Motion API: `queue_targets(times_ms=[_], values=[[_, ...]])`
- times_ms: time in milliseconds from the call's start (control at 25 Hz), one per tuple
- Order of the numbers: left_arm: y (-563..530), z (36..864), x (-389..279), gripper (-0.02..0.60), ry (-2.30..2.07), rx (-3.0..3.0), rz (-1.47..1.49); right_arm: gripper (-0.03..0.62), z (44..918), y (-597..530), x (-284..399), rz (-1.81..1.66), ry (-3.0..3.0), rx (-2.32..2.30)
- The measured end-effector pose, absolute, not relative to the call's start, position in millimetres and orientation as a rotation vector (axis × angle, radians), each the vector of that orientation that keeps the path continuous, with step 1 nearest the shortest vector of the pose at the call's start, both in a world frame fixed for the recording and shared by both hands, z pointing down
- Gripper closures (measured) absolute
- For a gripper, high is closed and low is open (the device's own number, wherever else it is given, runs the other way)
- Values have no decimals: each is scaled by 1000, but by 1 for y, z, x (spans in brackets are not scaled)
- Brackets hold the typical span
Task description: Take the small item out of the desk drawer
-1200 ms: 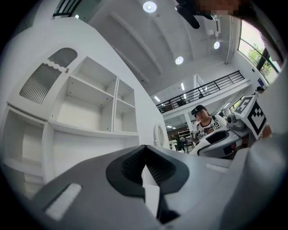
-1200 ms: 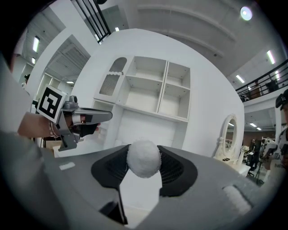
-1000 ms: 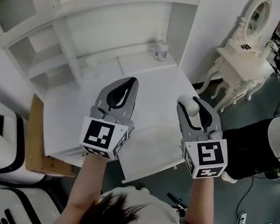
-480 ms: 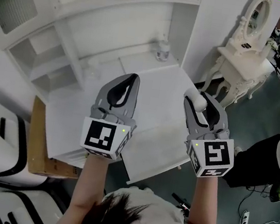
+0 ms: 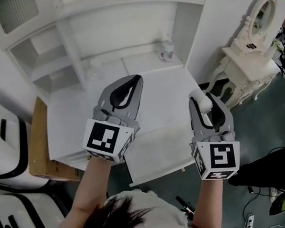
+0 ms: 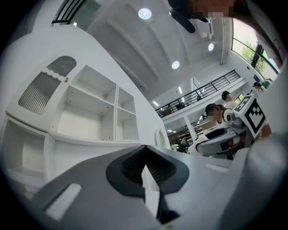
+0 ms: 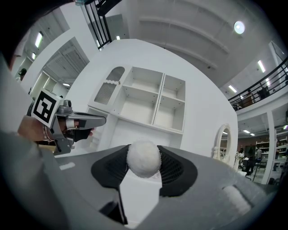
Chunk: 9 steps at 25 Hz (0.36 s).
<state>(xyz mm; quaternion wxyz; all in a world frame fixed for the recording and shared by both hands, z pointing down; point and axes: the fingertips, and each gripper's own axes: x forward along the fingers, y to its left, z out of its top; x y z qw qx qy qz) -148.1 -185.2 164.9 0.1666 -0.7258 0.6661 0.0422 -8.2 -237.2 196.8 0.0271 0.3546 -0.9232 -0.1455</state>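
Left tool (image 5: 131, 81): jaws meeting, gripping nothing, hovering over the smooth white worktop (image 5: 77, 122). Drawer (image 5: 161, 151): shallow, pale, apparently standing pulled out. Right tool (image 5: 199, 100): pinching the small item (image 7: 143, 158), a round, fuzzy white ball, above the worktop. Removal looking done; setting down and perhaps closing the drawer remaining.

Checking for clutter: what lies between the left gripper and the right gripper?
Only bare white desktop shows between the left gripper and the right gripper, in the head view.
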Motion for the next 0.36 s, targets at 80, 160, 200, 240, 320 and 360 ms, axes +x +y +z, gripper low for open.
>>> queue_targets(times_ms=[80, 160, 200, 240, 320, 360], values=[[-184, 164, -148, 567, 1895, -2065, 118, 421, 197, -236, -8, -453, -2852, 1092], [-183, 164, -147, 566, 1893, -2063, 117, 421, 197, -236, -8, -456, -2854, 1090], [-183, 165, -146, 568, 1892, -2063, 116, 421, 197, -235, -8, -457, -2855, 1090], [-183, 165, -146, 566, 1891, -2063, 114, 421, 197, -235, -8, -459, -2855, 1090], [-183, 167, -146, 566, 1889, -2063, 113, 421, 198, -235, -8, -462, -2856, 1088], [-183, 168, -146, 566, 1887, -2063, 113, 421, 198, -235, -9, -464, -2856, 1087]])
